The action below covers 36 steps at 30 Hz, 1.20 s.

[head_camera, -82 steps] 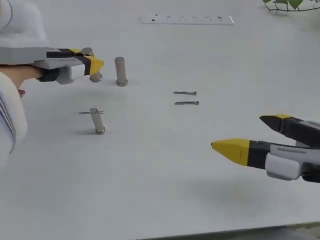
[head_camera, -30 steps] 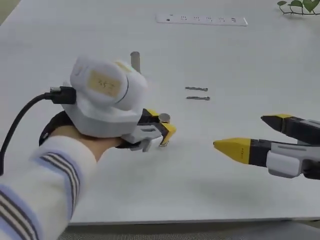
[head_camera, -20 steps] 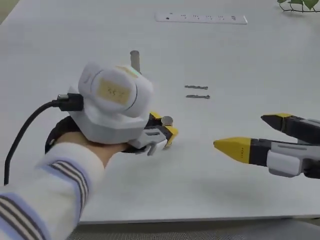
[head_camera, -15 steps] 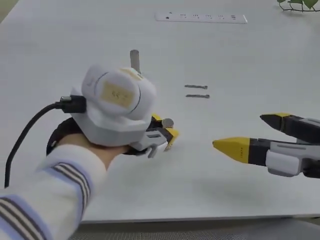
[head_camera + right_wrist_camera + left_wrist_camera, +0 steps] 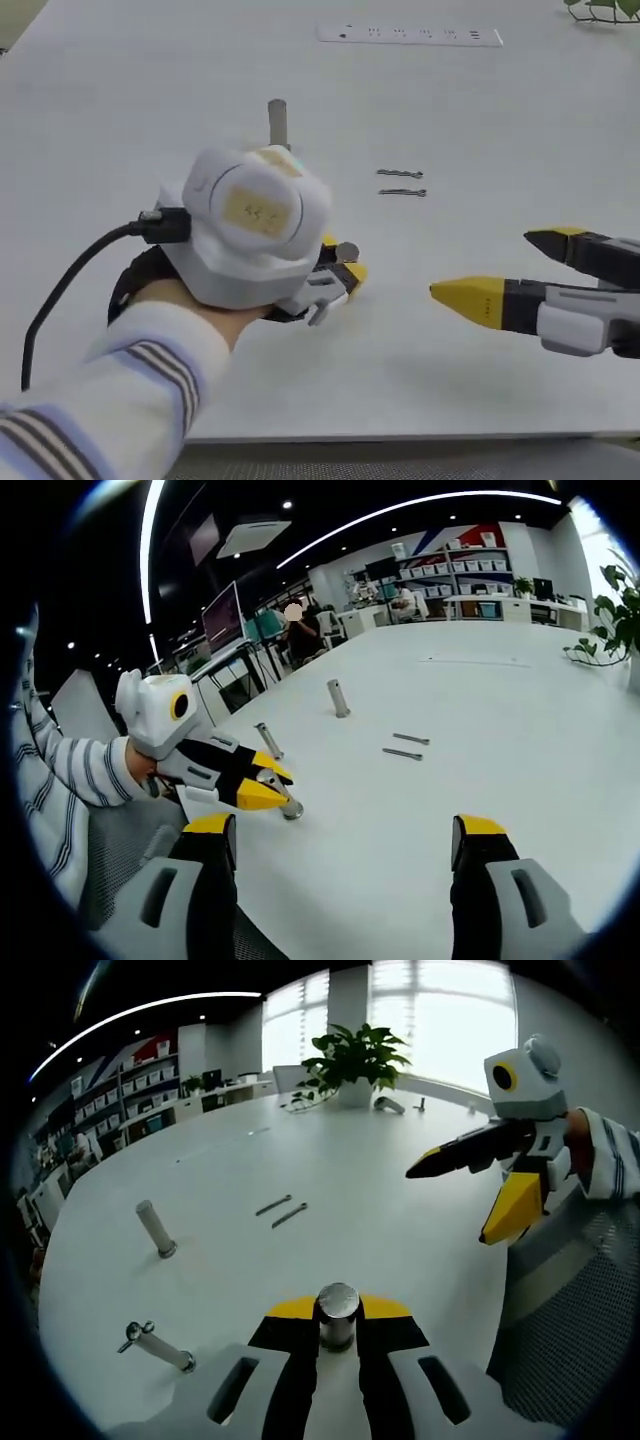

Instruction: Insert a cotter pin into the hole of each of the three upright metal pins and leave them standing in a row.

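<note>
Metal pin A (image 5: 347, 251): upright, clamped on its shank between the jaws of the left gripper (image 5: 338, 1312); its round top stands clear above the yellow tips. It is near the front edge of the table (image 5: 150, 100). Whether its foot touches the surface cannot be told.
Left gripper state: jaws narrow, closed on Metal pin A. A striped sleeve (image 5: 120, 400) shows behind the housing, and a black cable (image 5: 140, 230) leaves it.
Right gripper (image 5: 500, 270): jaws wide apart with nothing between them. It hovers over the table to the right of Metal pin A, tips pointing toward it, well apart from it.
Metal pin B (image 5: 277, 120): upright on the table, bare, farther from the person than Metal pin A.
Metal pin C (image 5: 160, 1347): stands on its flanged foot with the fitted cotter pin (image 5: 134, 1333) through its top end. It is near Metal pin B but apart from it.
Loose cotter pins (image 5: 400, 174): two, lying flat, parallel and close together, to the right of Metal pin B and beyond both grippers.
Power strip (image 5: 410, 35): white, flat on the table at the far side.
</note>
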### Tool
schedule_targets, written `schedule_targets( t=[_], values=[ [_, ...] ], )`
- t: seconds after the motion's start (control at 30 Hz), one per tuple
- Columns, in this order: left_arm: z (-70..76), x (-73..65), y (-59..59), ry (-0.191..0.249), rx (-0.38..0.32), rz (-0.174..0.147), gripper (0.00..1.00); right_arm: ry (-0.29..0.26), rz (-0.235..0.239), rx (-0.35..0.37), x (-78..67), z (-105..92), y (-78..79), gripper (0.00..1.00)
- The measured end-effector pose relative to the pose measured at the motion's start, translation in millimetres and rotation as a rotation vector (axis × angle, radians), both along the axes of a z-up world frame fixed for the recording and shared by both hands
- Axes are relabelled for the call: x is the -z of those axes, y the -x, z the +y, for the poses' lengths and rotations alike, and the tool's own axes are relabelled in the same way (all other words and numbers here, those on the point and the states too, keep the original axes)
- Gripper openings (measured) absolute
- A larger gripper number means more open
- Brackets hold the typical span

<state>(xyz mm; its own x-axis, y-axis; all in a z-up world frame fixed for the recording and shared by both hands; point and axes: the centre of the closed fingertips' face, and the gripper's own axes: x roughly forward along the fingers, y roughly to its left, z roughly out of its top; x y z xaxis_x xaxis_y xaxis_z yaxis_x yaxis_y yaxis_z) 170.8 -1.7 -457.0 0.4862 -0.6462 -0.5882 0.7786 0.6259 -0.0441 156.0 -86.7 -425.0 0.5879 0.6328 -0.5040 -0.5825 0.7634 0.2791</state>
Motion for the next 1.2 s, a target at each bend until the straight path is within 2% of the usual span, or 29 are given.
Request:
schedule_targets(
  t=[0.07,0.23,0.33,0.43,0.5,0.57,0.7,0.77,0.8,0.83,1.0,1.1,1.13,1.17,1.2],
  values=[
    [-0.4,-0.1,1.0,0.000,0.008,-0.004,0.10,0.002,0.001,0.002,0.0,0.0,-0.4,0.88],
    [-0.2,-0.8,1.2,0.020,0.008,0.024,0.11,0.001,-0.002,-0.004,-0.9,1.1,-0.4,0.87],
    [-0.2,-2.4,1.8,0.026,0.025,0.026,0.11,0.003,-0.004,-0.005,-1.4,1.5,-0.3,0.87],
    [-0.9,-8.3,2.3,0.039,0.048,0.019,0.16,0.001,-0.004,-0.004,-2.0,1.3,-0.5,0.87],
    [0.4,-15.7,1.3,0.009,0.096,-0.043,0.23,0.001,-0.004,-0.004,-2.1,1.1,-0.5,0.87],
    [2.5,-17.1,5.1,-0.004,0.120,-0.041,0.31,0.002,-0.005,-0.005,-2.4,1.1,-0.3,0.87],
    [8.1,-29.9,11.3,0.023,0.172,-0.077,0.41,0.005,-0.009,-0.011,-3.8,0.9,-0.5,0.87],
    [9.7,-37.3,16.9,0.027,0.236,-0.117,0.47,0.003,-0.010,-0.010,-4.7,0.5,-1.0,0.87],
    [12.1,-41.3,19.8,0.021,0.265,-0.147,0.49,0.003,-0.012,-0.009,-5.3,0.1,-1.4,0.87],
    [15.0,-41.8,22.6,0.021,0.263,-0.137,0.53,0.003,-0.013,-0.007,-5.5,-0.3,-1.9,0.87],
    [25.4,-49.9,33.1,0.109,0.252,-0.090,0.65,0.010,-0.015,-0.009,-5.7,-2.2,-2.1,0.86],
    [31.6,-55.1,35.8,0.203,0.204,-0.040,0.71,0.018,-0.015,-0.012,-5.4,-3.6,-1.6,0.86],
    [33.7,-60.6,35.4,0.263,0.183,-0.034,0.72,0.019,-0.016,-0.013,-5.5,-3.9,-1.5,0.86],
    [36.5,-63.3,34.7,0.291,0.167,-0.032,0.75,0.021,-0.015,-0.013,-5.6,-4.6,-1.5,0.86],
    [38.6,-64.0,34.2,0.298,0.159,-0.033,0.78,0.022,-0.014,-0.014,-5.6,-5.0,-1.3,0.85]
  ],
)
